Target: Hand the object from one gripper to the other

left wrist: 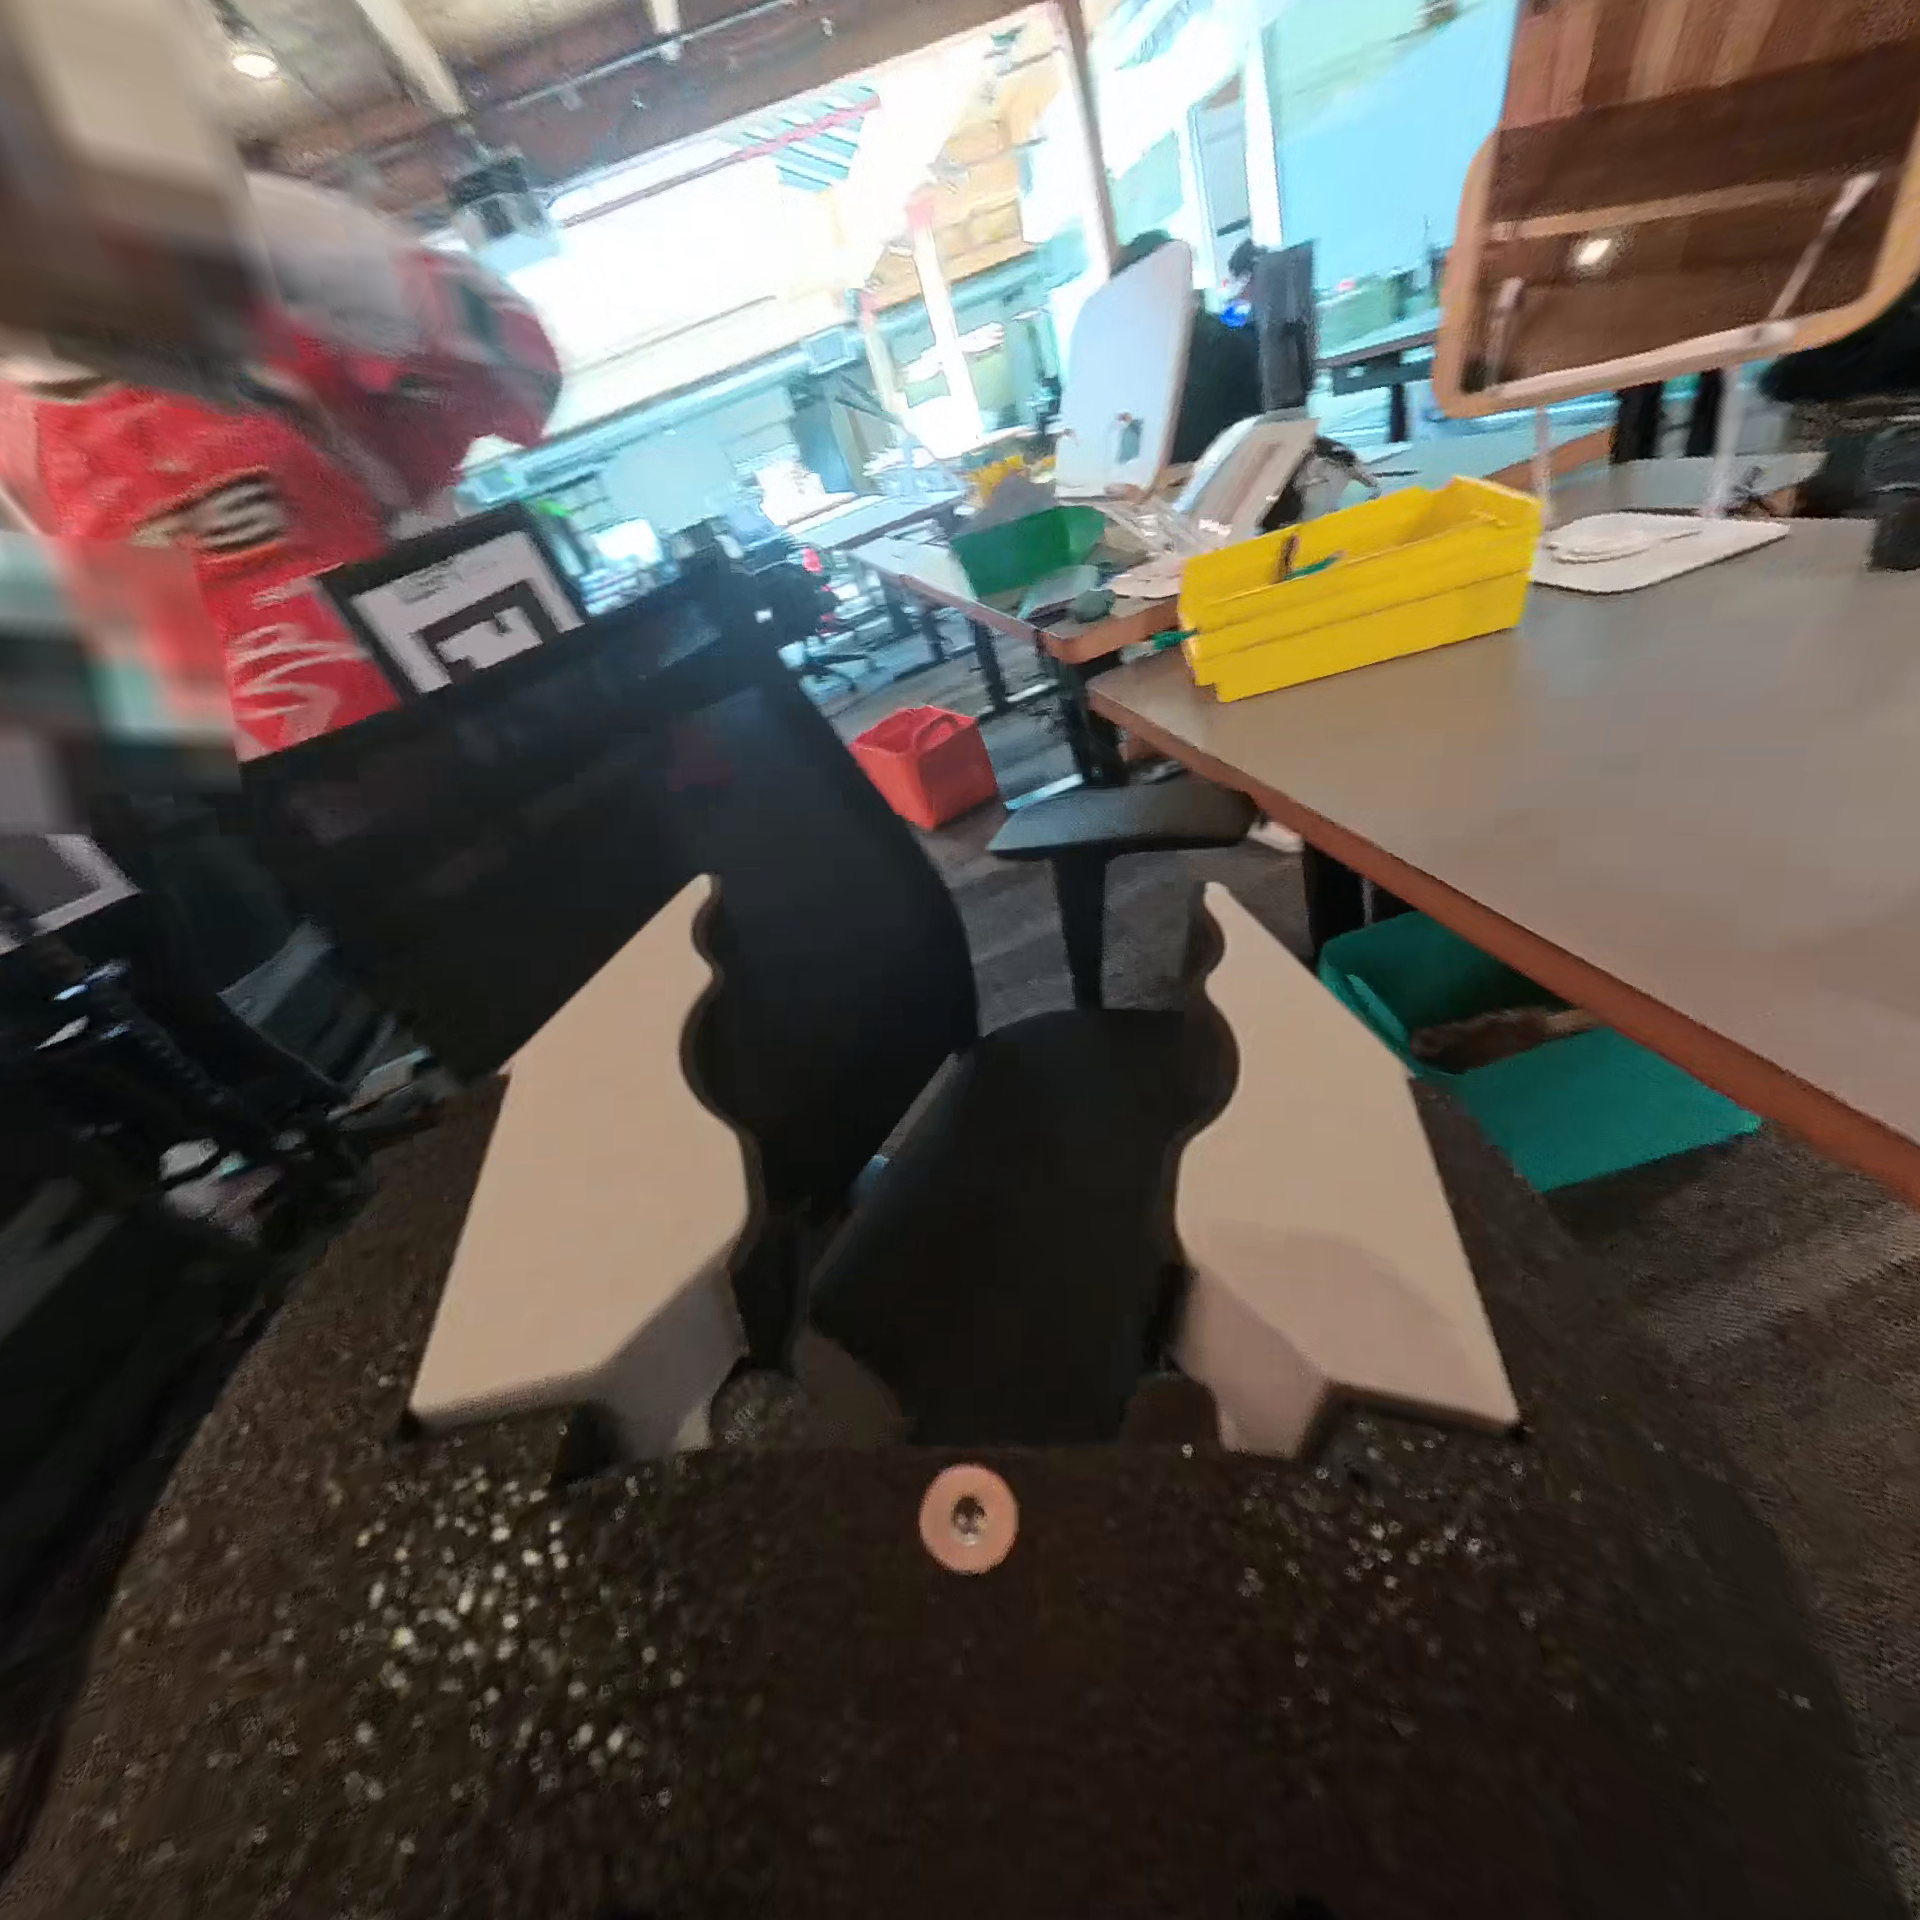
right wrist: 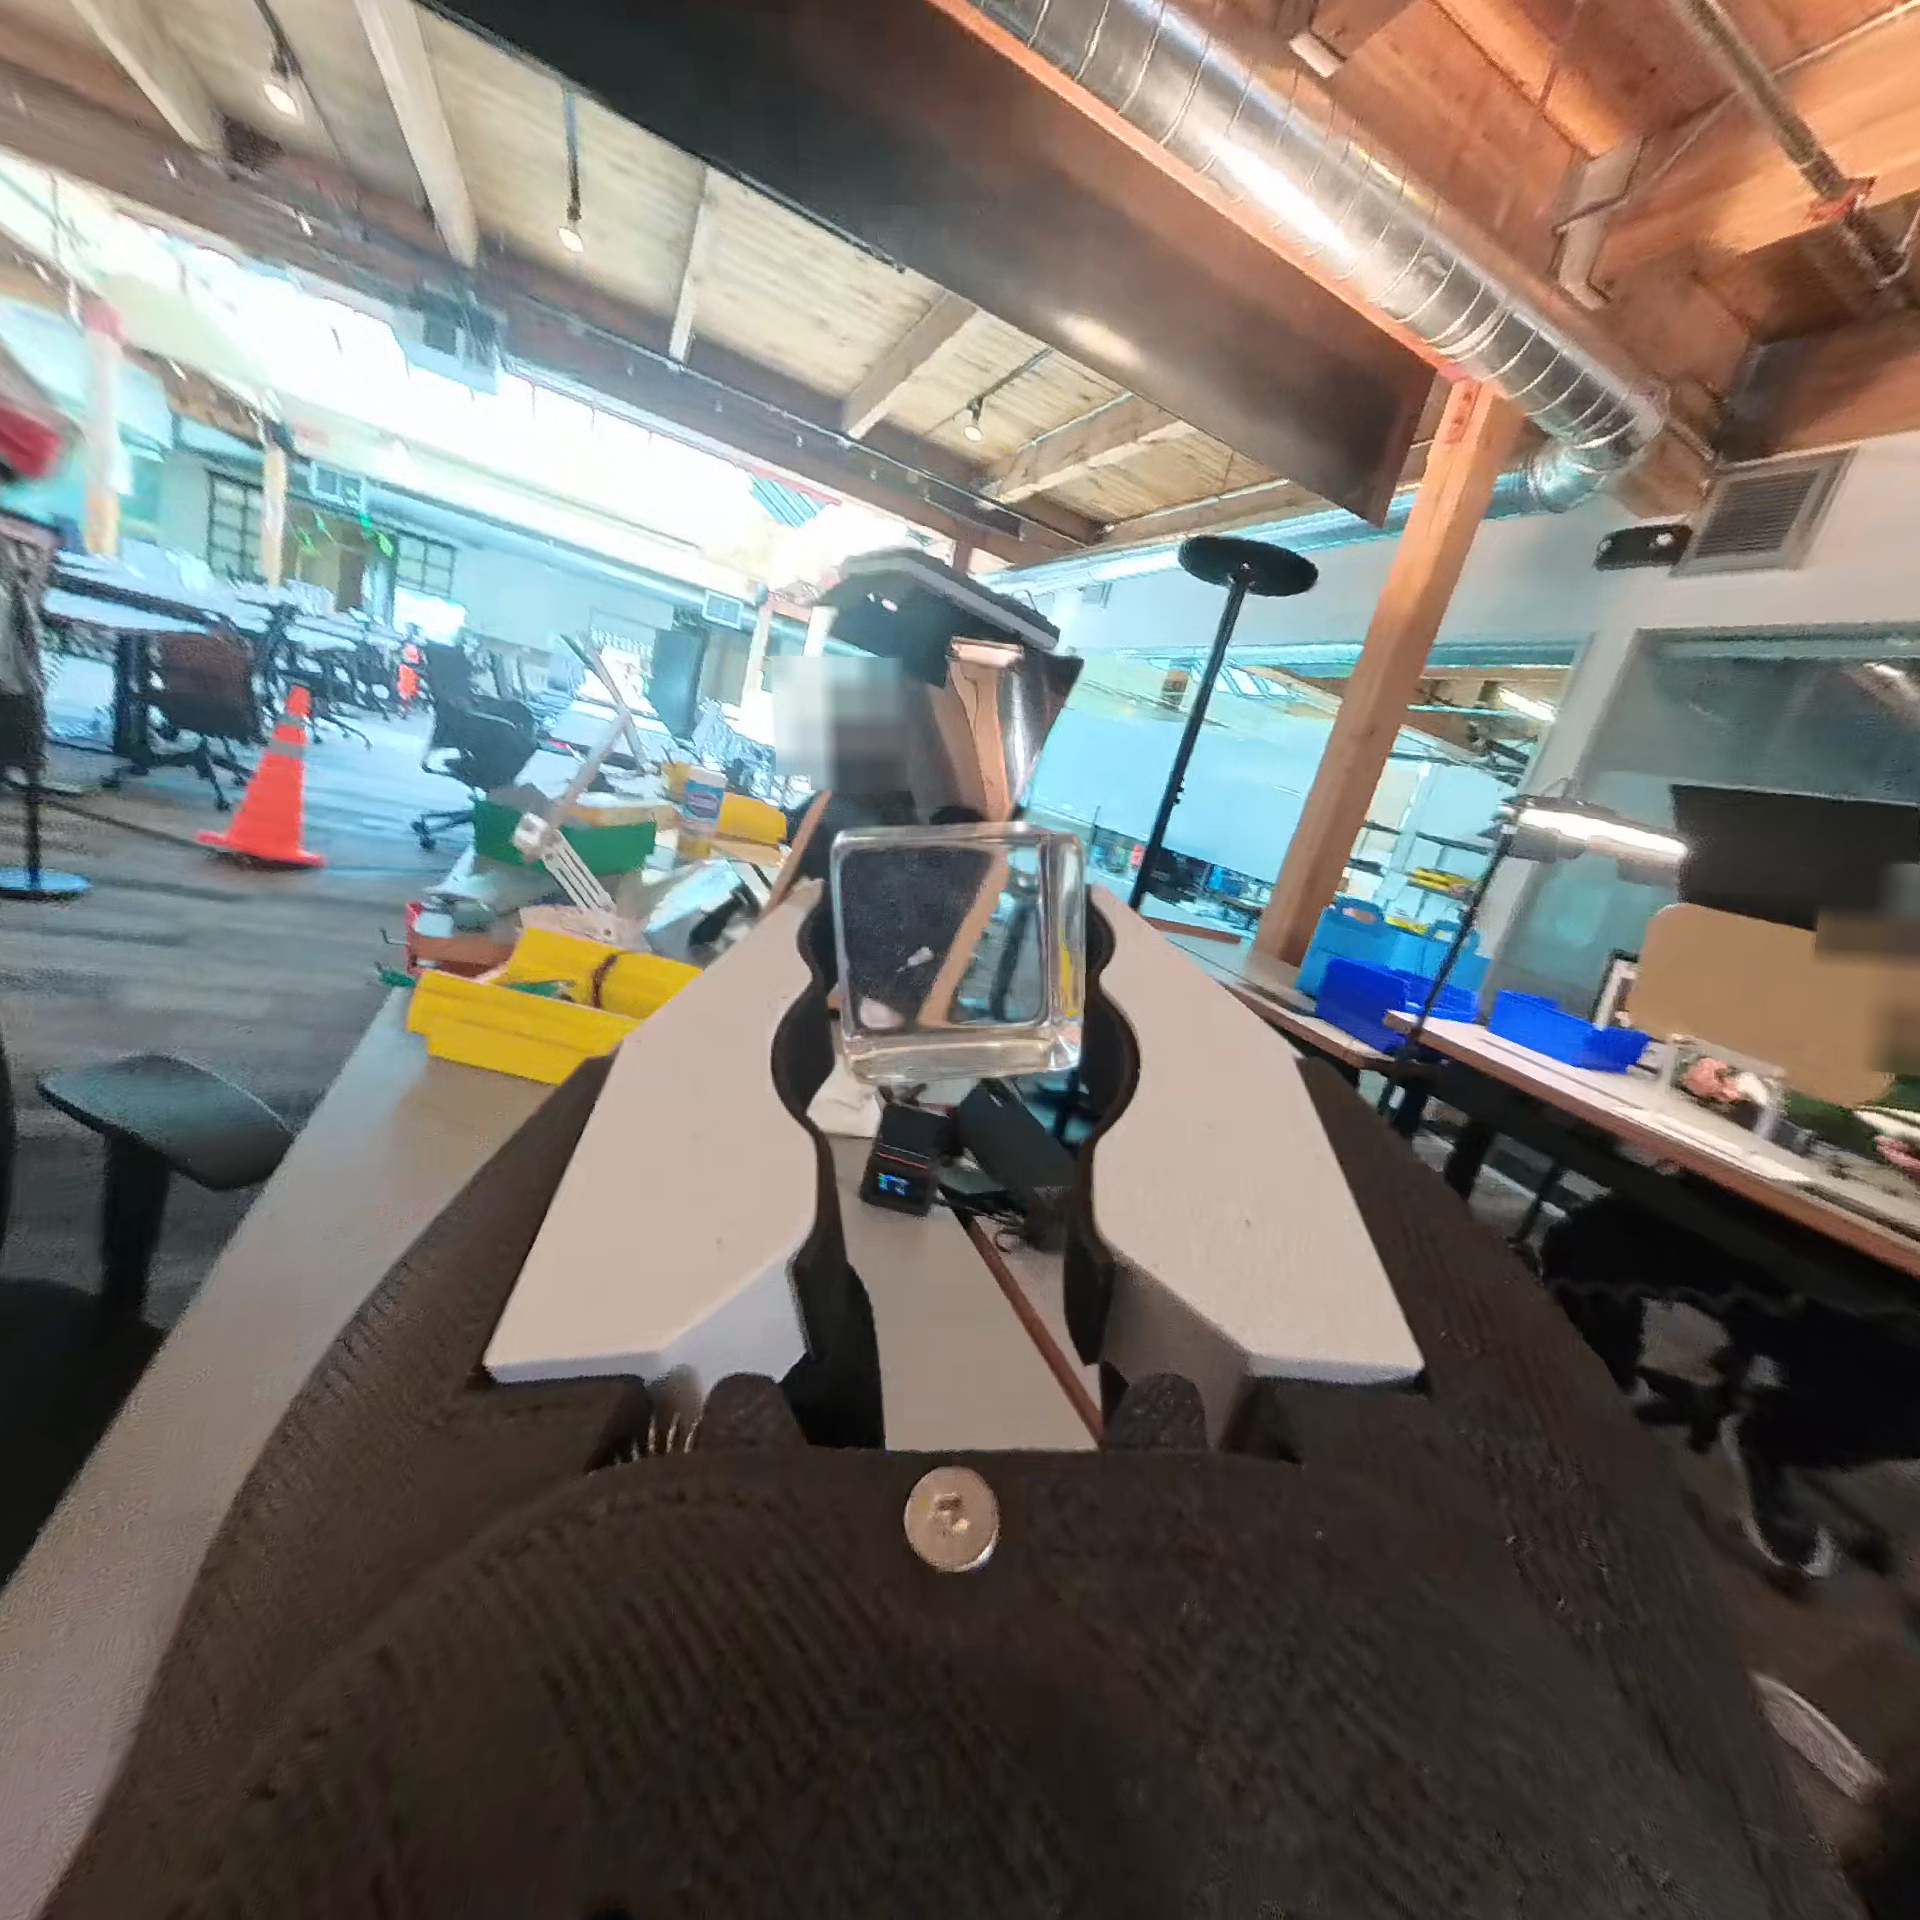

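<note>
A clear glass-like cube point(right wrist: 956, 951) sits clamped between the tips of my right gripper point(right wrist: 956, 935), held up in the air above the grey table point(right wrist: 312, 1195). The right fingers point(right wrist: 707, 1122) press on its left and right faces. My left gripper point(left wrist: 961, 914) is open and empty, its grey fingers point(left wrist: 613, 1132) spread wide. It points at a black office chair point(left wrist: 997, 1174) beside the table point(left wrist: 1558, 790). The cube does not show in the left wrist view. Neither gripper shows in the other's view.
A yellow bin point(left wrist: 1361, 587) sits on the table; it also shows in the right wrist view point(right wrist: 540, 1003). A teal bin point(left wrist: 1538, 1060) lies under the table. A small black device point(right wrist: 904, 1158) rests on the table. A person in red point(left wrist: 187, 540) stands at left. An orange cone point(right wrist: 275, 790) stands on the floor. Left tips to right tips: about 60 cm.
</note>
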